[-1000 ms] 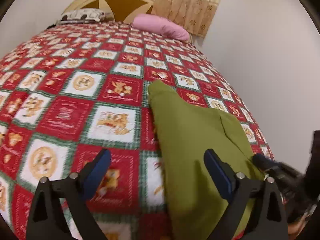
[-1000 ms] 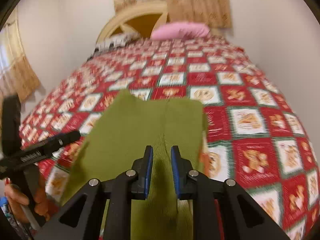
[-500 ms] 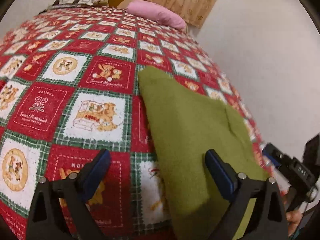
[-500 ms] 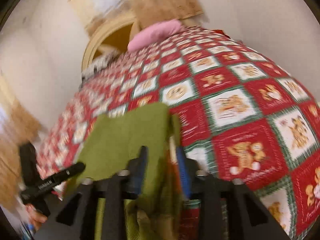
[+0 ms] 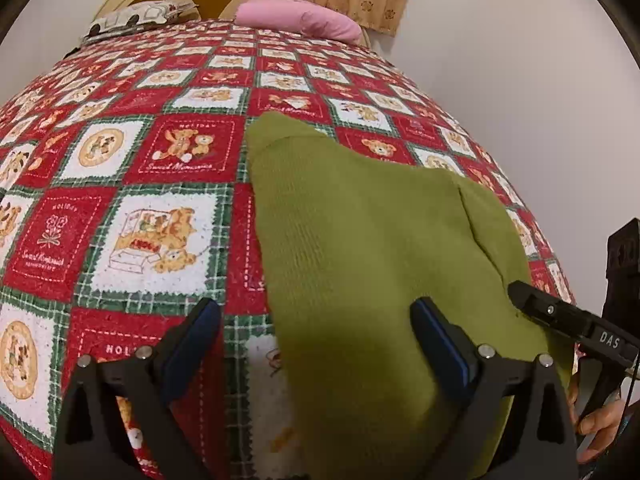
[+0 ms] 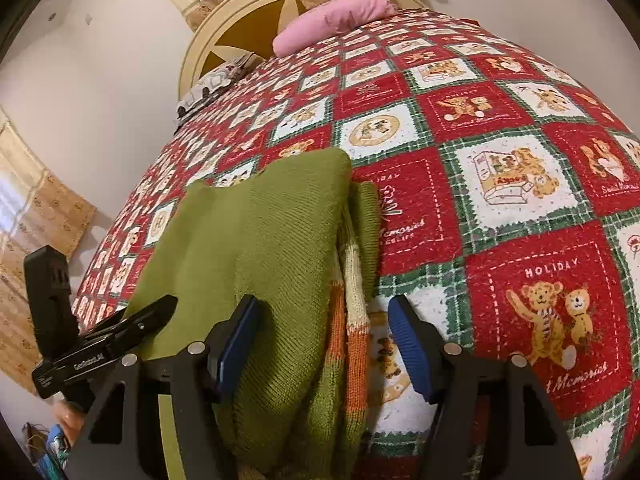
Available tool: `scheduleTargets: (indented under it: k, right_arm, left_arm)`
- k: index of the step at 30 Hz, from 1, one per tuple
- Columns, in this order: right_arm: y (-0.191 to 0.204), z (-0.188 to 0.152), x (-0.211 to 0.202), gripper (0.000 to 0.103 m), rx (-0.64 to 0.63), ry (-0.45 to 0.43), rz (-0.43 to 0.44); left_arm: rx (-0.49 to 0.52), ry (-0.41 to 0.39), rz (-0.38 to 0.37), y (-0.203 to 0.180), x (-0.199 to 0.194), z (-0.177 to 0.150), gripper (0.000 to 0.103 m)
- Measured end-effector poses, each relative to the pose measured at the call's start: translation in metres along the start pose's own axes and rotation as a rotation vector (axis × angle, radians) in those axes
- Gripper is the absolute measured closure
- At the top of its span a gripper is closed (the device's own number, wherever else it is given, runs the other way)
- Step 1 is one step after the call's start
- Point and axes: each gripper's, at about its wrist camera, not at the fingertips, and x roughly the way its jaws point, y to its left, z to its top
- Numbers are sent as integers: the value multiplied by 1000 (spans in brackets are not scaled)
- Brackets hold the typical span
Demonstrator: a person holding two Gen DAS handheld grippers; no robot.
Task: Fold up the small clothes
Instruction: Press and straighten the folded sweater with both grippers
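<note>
Both claws spread; right claw (image 6: 322,344) just opened, released green sweater (image 6: 256,248); left claw (image 5: 316,332) unchanged.

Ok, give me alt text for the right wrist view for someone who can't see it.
The right gripper stands open over the edge of a folded green sweater with orange and cream stripes showing at its side, lying on a red patchwork bedspread. Its jaws have just been opening, their pads clear of the knit. A pink pillow lies by the headboard.
</note>
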Motion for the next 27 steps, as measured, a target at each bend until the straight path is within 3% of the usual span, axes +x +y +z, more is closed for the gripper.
scheduleTargets:
  k: [3,7,12,14,17,23,25,27]
  right_arm:
    - [-1,2,-1,35,5,24,100]
    - [3,14,12,34,-20,53,66]
    - [18,12,19,30,-144,67,10]
    - [20,10,19,34,-168,53,7]
    - [16,8,17,43,-157,39,24]
    - [16,11,19,44,-138,31,9]
    - [18,12,19,44,-142,26,-2]
    - [25,9,17,51,-161,12,-38]
  left_arm:
    - [-3,-4,-11,2,0,-1,4]
    - [4,-5,-13,0,2,1,4]
    - [2,-19,-51,1,1,0,6]
    - [6,-24,-98,-1,0,0,11]
    - [16,-11,-145,-6,4,4,29]
    - [20,-12,-147,-9,9,6,35]
    - [26,-18,-150,-10,8,5,42]
    - [25,-19,-160,-9,7,5,47]
